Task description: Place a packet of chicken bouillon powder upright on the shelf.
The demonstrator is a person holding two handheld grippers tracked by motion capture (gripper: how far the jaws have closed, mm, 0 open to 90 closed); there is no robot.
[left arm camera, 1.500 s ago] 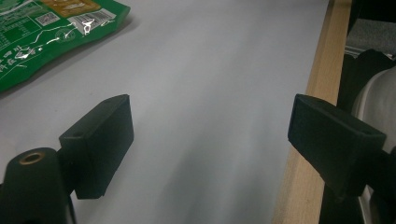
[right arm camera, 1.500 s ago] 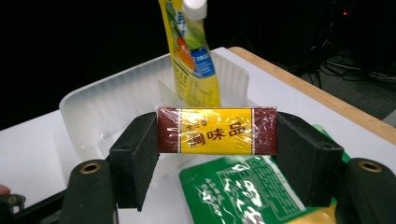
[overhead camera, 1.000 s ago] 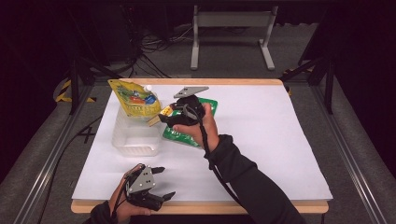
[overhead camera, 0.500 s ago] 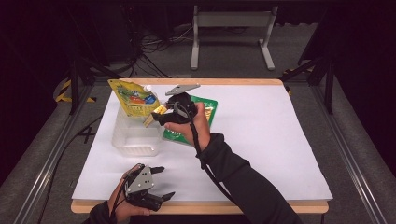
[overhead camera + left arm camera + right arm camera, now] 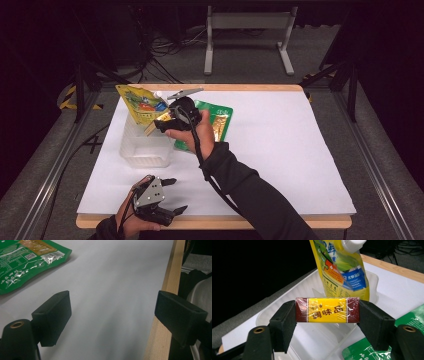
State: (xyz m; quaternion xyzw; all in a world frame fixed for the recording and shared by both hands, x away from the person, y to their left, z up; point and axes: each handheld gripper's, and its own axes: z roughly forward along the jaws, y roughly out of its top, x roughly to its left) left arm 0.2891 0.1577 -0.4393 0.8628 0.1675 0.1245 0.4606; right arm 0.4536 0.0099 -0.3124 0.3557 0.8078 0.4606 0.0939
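Change noted: we have carried our right gripper (image 5: 159,121), clamped on the small red-and-yellow seasoning block (image 5: 327,310), leftward off the green packet (image 5: 220,120) to above the clear plastic tub (image 5: 145,150), beside the yellow spouted pouch (image 5: 140,102).

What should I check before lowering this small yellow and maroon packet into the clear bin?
1. Grip: right gripper clamps the seasoning packet by both ends: ok.
2. Packet level between the jaws: ok.
3. Packet above the clear bin: ok.
4. Free floor in the bin beside the leaning yellow spout pouch: ok.
5. Left gripper open, near the table's front edge, out of the way: ok.
6. Green packet lies outside the bin: ok.
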